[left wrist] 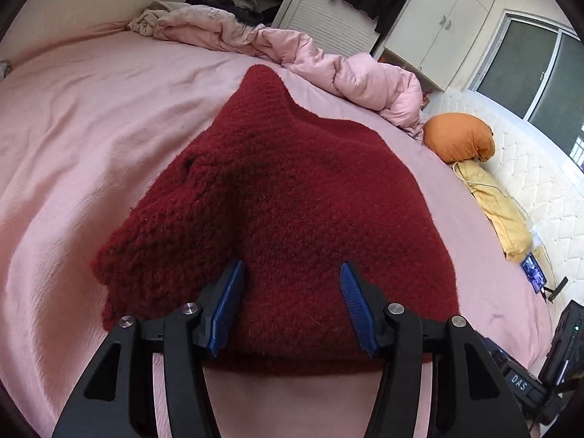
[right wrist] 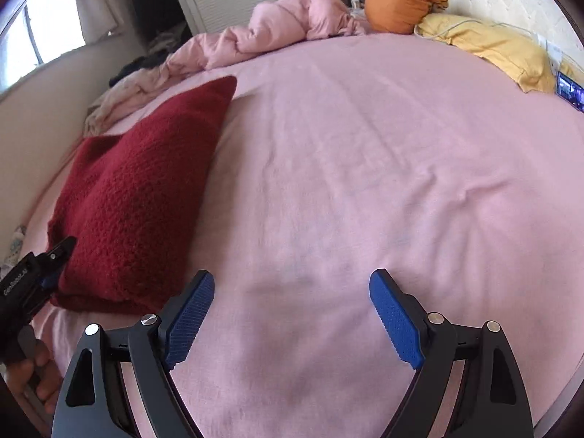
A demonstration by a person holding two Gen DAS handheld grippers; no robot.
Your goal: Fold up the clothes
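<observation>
Between left gripper [left wrist: 292,273] jaws: red sweater [left wrist: 284,219]; beside right gripper [right wrist: 292,284].

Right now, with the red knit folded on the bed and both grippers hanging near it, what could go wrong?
1. The left gripper straddles the near edge of the red sweater with jaws open; closing there may pinch only the top layer and pull the fold apart.
2. The right gripper is open over bare pink sheet; closing here would likely grab bedding, not the sweater.
3. A lumpy sleeve bulge on the sweater's left side could spill out if it is dragged.
</observation>
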